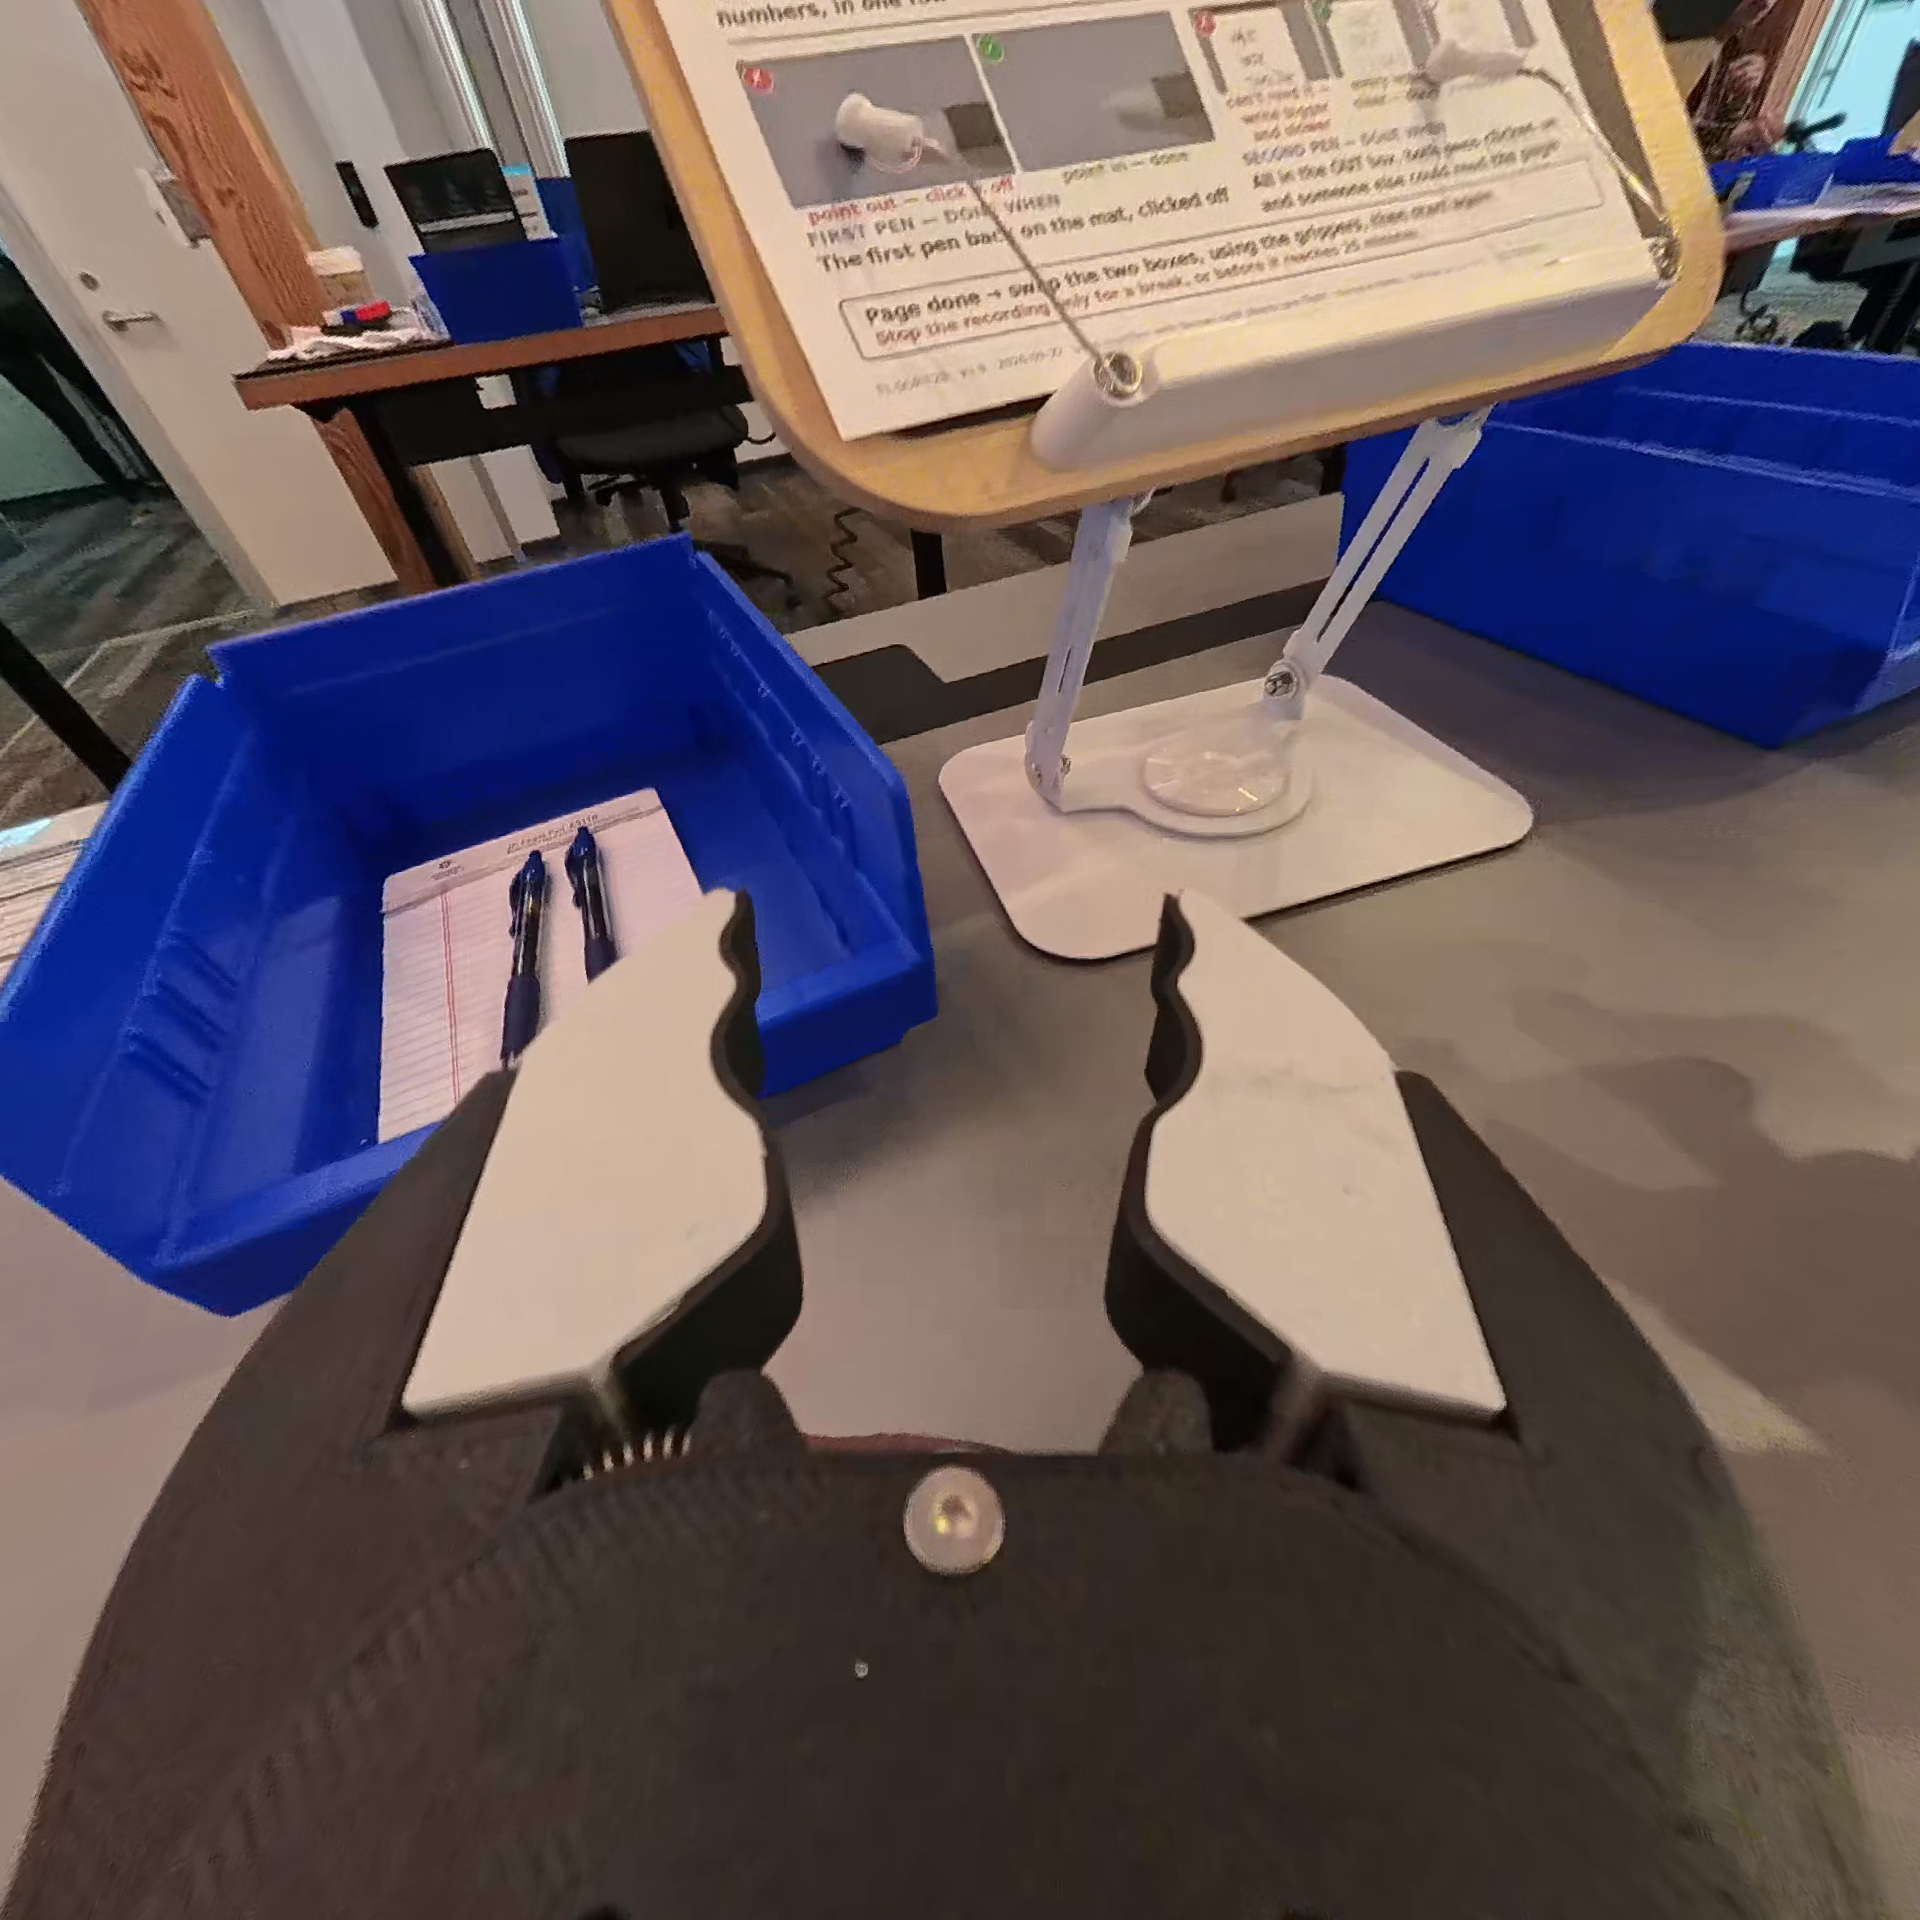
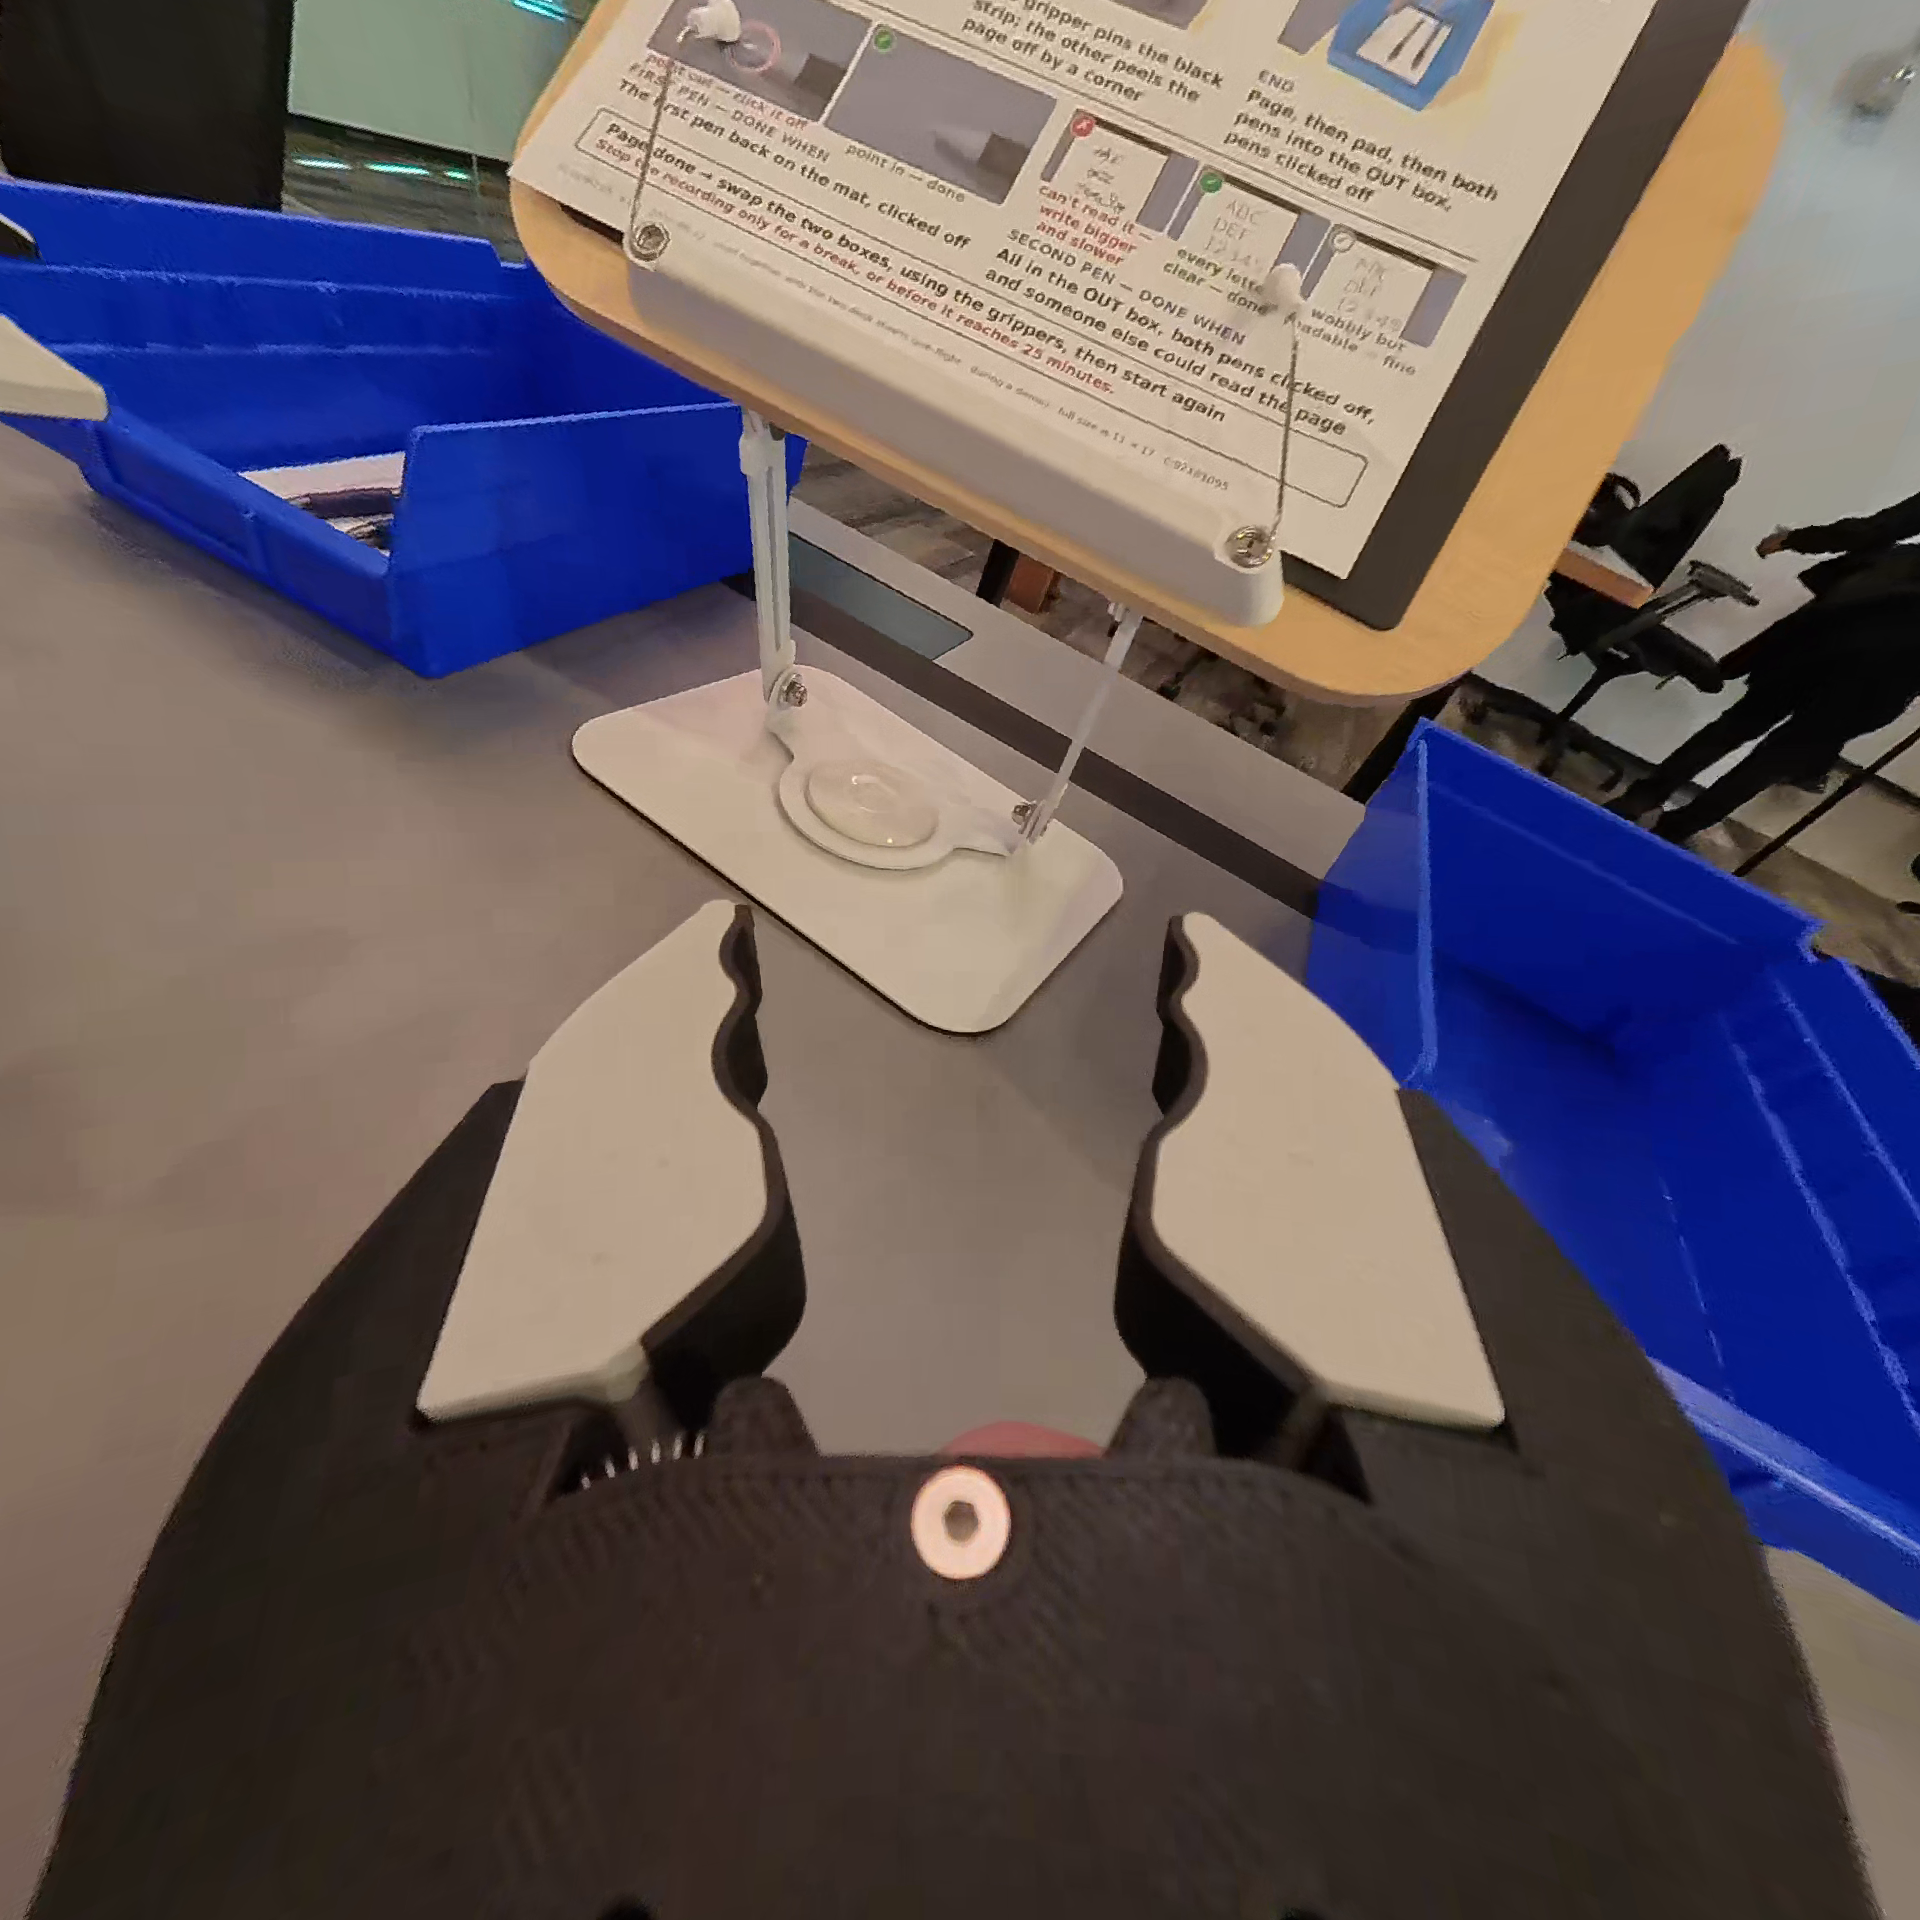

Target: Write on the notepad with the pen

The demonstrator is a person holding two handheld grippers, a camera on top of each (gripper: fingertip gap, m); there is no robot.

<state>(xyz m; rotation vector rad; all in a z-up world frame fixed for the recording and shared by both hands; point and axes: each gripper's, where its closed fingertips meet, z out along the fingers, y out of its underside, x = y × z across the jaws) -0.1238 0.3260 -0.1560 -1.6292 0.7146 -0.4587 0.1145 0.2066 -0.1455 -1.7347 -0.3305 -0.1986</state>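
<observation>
The lower ends of the two dark blue click pens (image 1: pixel 525 951) are hidden behind a finger of the left gripper (image 1: pixel 951 914). The white lined notepad (image 1: pixel 457 977) is partly covered too. Both are found inside the open blue plastic bin (image 1: pixel 260 1174) on the left. From the right wrist view, only a thin strip of what lies in that bin can be seen. The second blue bin (image 2: pixel 1683 1195) is cut off at the picture's edge. The left gripper is spread wide with nothing between its fingers. The right gripper (image 2: pixel 956 925) is spread wide and bare too. Open grey table top (image 2: pixel 260 987) is seen between the bins, before the white paper stand (image 2: pixel 935 935).
</observation>
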